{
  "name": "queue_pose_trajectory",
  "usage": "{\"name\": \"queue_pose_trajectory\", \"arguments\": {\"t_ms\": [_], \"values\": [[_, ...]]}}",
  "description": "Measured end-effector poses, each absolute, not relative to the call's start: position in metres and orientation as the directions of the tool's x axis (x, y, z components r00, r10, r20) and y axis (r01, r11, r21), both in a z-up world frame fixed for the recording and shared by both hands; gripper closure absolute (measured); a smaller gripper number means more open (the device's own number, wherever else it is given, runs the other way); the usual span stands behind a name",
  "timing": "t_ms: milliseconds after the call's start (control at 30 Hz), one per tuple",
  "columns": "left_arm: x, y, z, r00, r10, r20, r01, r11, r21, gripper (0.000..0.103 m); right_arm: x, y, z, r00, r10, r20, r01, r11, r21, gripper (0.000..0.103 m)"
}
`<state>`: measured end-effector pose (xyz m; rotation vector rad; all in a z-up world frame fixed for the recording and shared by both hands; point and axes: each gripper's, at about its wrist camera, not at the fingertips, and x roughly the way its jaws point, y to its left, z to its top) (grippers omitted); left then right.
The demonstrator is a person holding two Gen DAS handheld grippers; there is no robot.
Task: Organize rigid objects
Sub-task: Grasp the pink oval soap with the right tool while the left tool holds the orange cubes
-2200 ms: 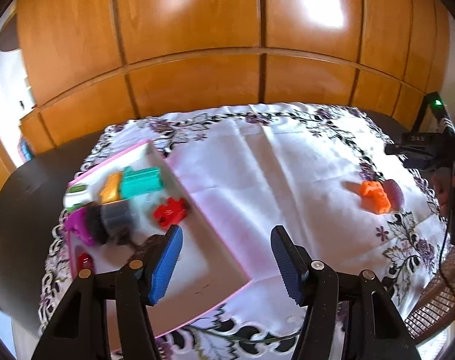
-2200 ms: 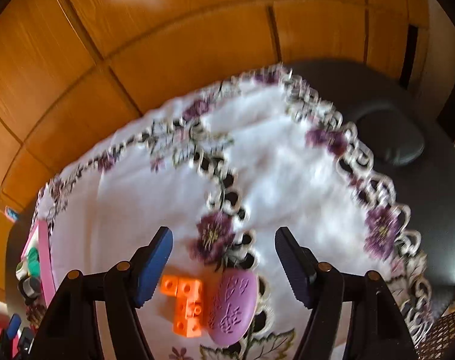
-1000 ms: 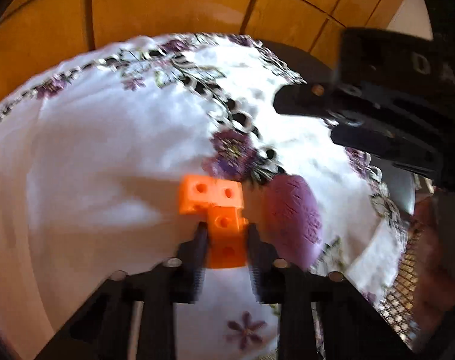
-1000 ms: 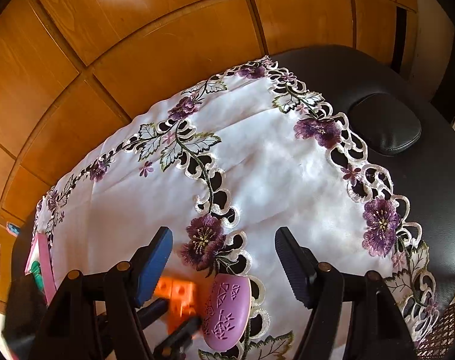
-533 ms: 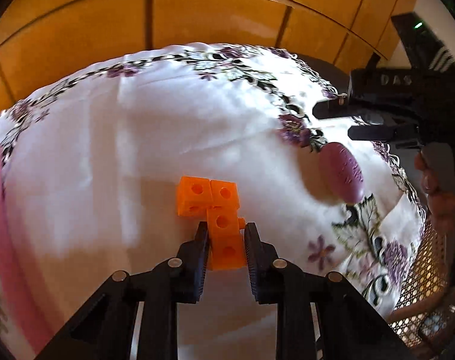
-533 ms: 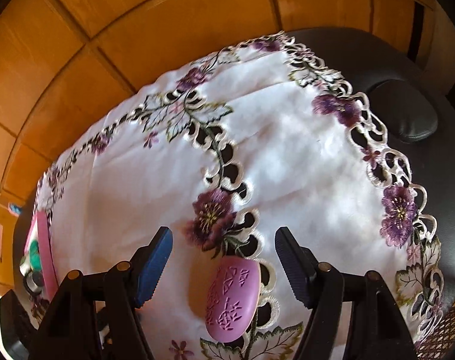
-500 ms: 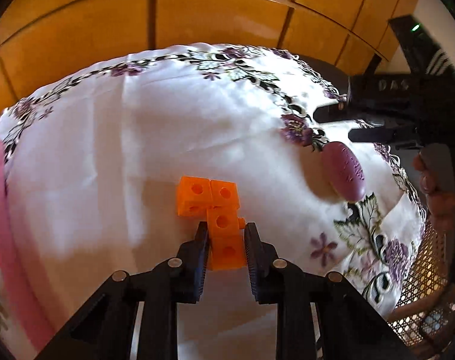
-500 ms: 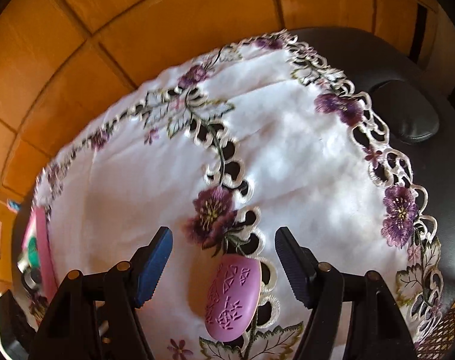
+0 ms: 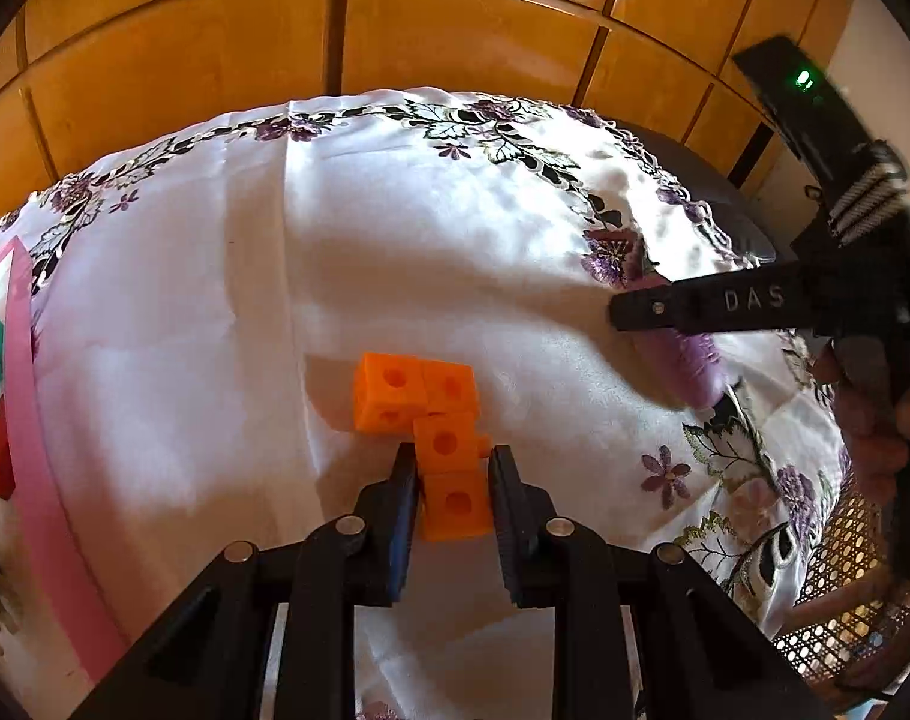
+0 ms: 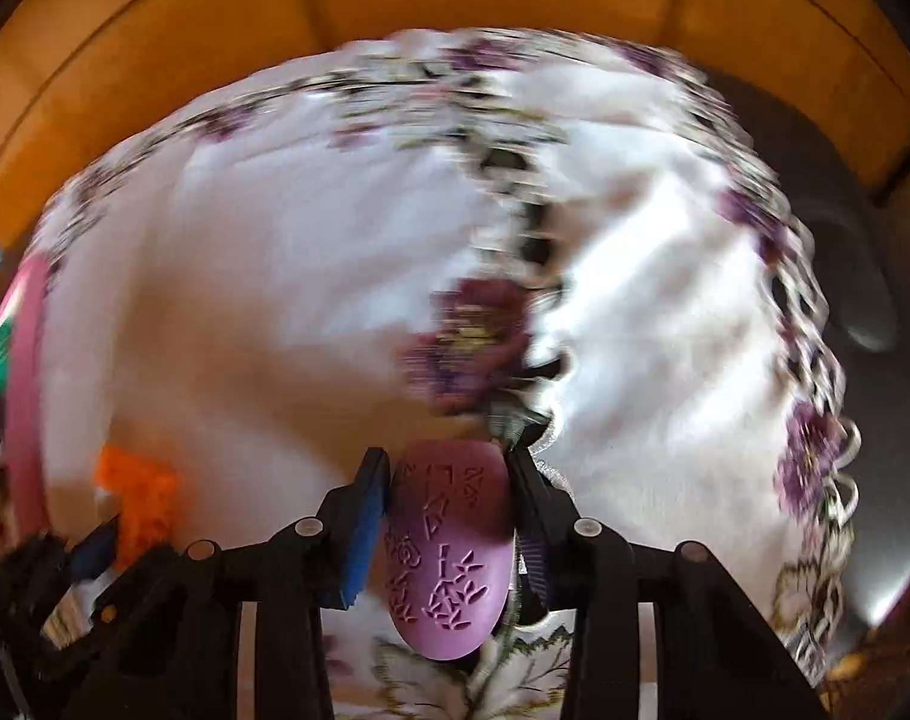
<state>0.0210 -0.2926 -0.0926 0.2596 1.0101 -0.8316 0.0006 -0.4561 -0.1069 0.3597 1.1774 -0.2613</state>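
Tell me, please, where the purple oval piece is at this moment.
In the right wrist view, the purple oval piece sits low in the centre, between the jaws of the right tool, on the embroidered tablecloth just below a purple flower.

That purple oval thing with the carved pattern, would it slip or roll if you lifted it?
The purple oval looks hard and smooth, so it will probably keep its shape. Its rounded sides may slide between the flat pads of the right hand-held gripper, whose jaws have just been closing on it. Being flattish, it likely rocks rather than rolls.

Bright daylight, glare on wood panels (image 9: 455, 30), right wrist view motion-blurred, fisheye-bent dark corners
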Motion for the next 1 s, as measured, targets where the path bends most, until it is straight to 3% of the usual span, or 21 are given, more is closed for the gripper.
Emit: {"name": "queue_pose_trajectory", "arguments": {"t_ms": [100, 267, 400, 500, 667, 767, 1000], "values": [[0.02, -0.291, -0.092, 0.267, -0.497, -0.826, 0.717, 0.675, -0.174, 0.079, 0.006, -0.441, -0.103, 0.401, -0.007, -0.916, 0.304, 0.944, 0.126, 0.063], [0.02, -0.288, -0.092, 0.26, -0.507, -0.822, 0.714, 0.674, -0.19, 0.079, 0.007, -0.45, -0.108, 0.373, -0.027, -0.927, 0.356, 0.927, 0.116, 0.06], [0.021, -0.287, -0.092, 0.258, -0.511, -0.82, 0.712, 0.674, -0.197, 0.079, -0.002, -0.478, -0.116, 0.335, -0.064, -0.94, 0.51, 0.851, 0.124, 0.044], [0.021, -0.287, -0.093, 0.255, -0.514, -0.819, 0.711, 0.674, -0.202, 0.079, -0.022, -0.509, -0.119, 0.372, -0.024, -0.928, 0.639, 0.732, 0.237, 0.042], [0.021, -0.286, -0.093, 0.256, -0.514, -0.819, 0.711, 0.674, -0.201, 0.079, -0.053, -0.543, -0.12, 0.324, -0.119, -0.939, 0.802, 0.561, 0.205, 0.042], [0.022, -0.287, -0.093, 0.255, -0.514, -0.819, 0.711, 0.673, -0.201, 0.079, -0.049, -0.538, -0.112, 0.462, -0.018, -0.887, 0.722, 0.588, 0.364, 0.04], [0.022, -0.287, -0.093, 0.252, -0.515, -0.819, 0.712, 0.672, -0.203, 0.079, -0.015, -0.485, -0.117, 0.376, 0.069, -0.924, 0.523, 0.807, 0.273, 0.039]]}}
